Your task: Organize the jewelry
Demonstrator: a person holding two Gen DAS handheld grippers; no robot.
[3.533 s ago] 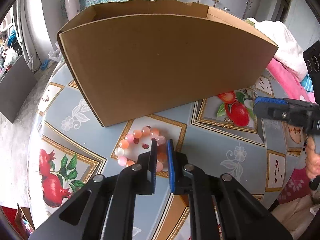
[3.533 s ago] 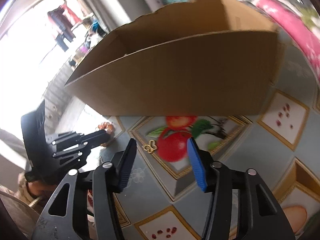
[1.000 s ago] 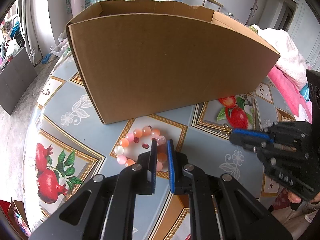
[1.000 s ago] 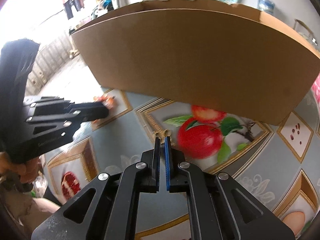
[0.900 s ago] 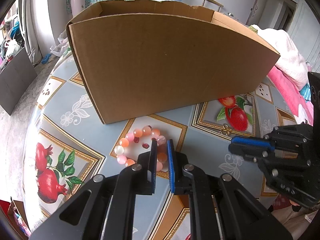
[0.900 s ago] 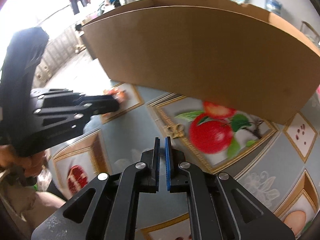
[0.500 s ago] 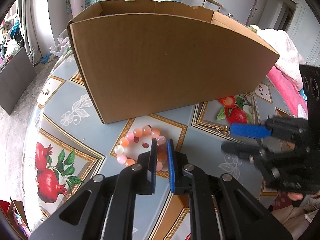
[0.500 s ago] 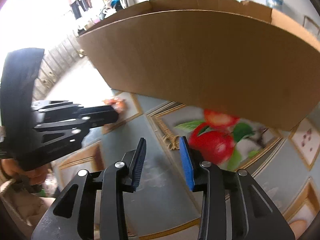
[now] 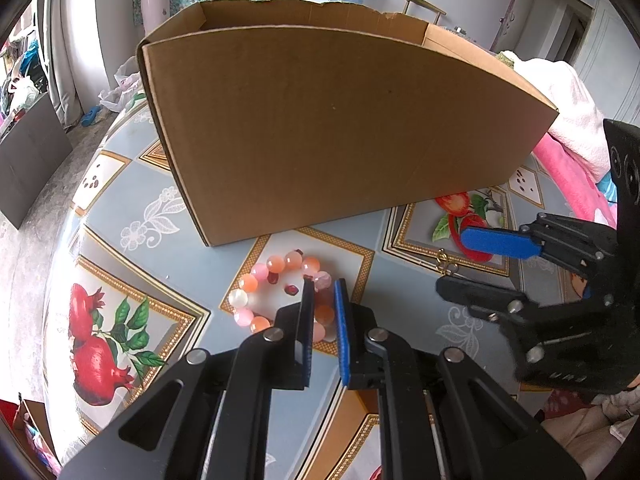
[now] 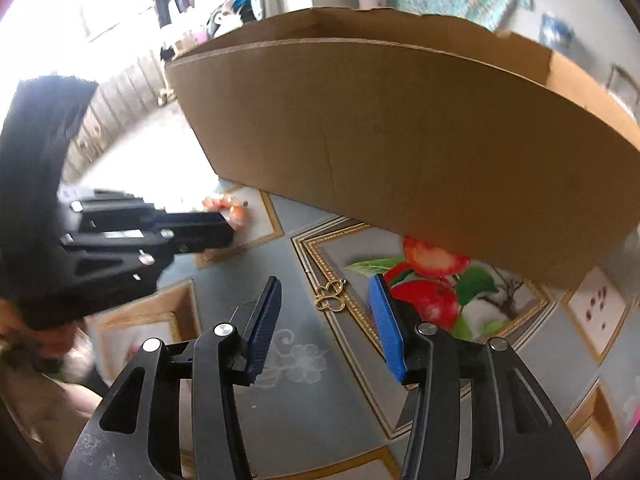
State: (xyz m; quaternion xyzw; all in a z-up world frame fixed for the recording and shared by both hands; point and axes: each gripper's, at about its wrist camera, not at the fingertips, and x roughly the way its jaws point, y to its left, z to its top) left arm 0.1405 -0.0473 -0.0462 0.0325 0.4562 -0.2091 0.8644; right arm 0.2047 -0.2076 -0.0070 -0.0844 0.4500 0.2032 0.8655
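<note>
A bracelet of pink and orange beads [image 9: 275, 264] lies on the fruit-print tablecloth [image 9: 160, 216] in front of a tall cardboard box [image 9: 340, 120]. My left gripper [image 9: 323, 282] is shut on the bracelet's right side, with beads showing between its pads. A small gold trinket [image 10: 330, 296] lies on the cloth near the box [image 10: 400, 140]. My right gripper [image 10: 325, 280] hangs just short of it, jaws opening, the trinket in line with the gap and untouched. In the left wrist view the right gripper [image 9: 452, 260] straddles the trinket [image 9: 446, 262]. The left gripper [image 10: 224, 228] covers part of the bracelet [image 10: 224, 204].
The box's near wall stands close behind both pieces and hides its inside. Pink and white bedding [image 9: 572, 120] lies past the table's right edge. A dark grey box [image 9: 24, 152] stands on the floor at left. The table's rounded edge curves down on the left.
My right gripper's jaws went from shut to wide apart, and it shifted so the gold trinket lies between its fingertips. The left gripper and the bracelet have not moved.
</note>
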